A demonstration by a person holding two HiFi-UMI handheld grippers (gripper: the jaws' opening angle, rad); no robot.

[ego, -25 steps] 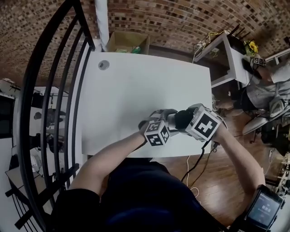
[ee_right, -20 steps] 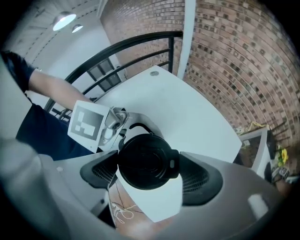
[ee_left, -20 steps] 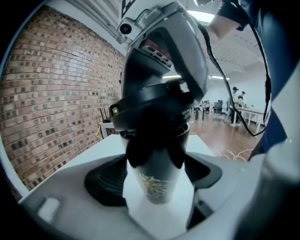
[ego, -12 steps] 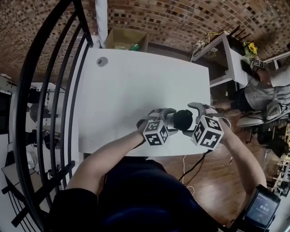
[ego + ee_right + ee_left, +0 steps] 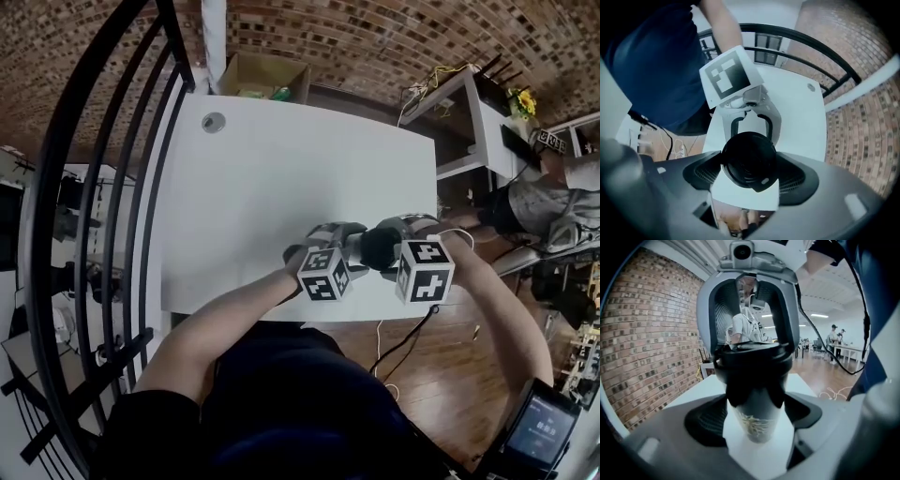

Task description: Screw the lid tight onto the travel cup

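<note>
Travel cup (image 5: 757,423) sits clamped between the pads of our left gripper (image 5: 754,412); jaws of our right gripper (image 5: 750,169) are closing on its black lid (image 5: 749,163), pads at the rim. Both meet at the white table's (image 5: 272,169) lower-right corner, with black railing (image 5: 53,187) at left and a cardboard box (image 5: 262,77) top centre.

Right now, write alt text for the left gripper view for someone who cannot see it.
The left gripper holds a pale cup with a black lid between its jaws. The right gripper faces it from the far side, its jaws closing around the lid. A brick wall stands at left.
</note>
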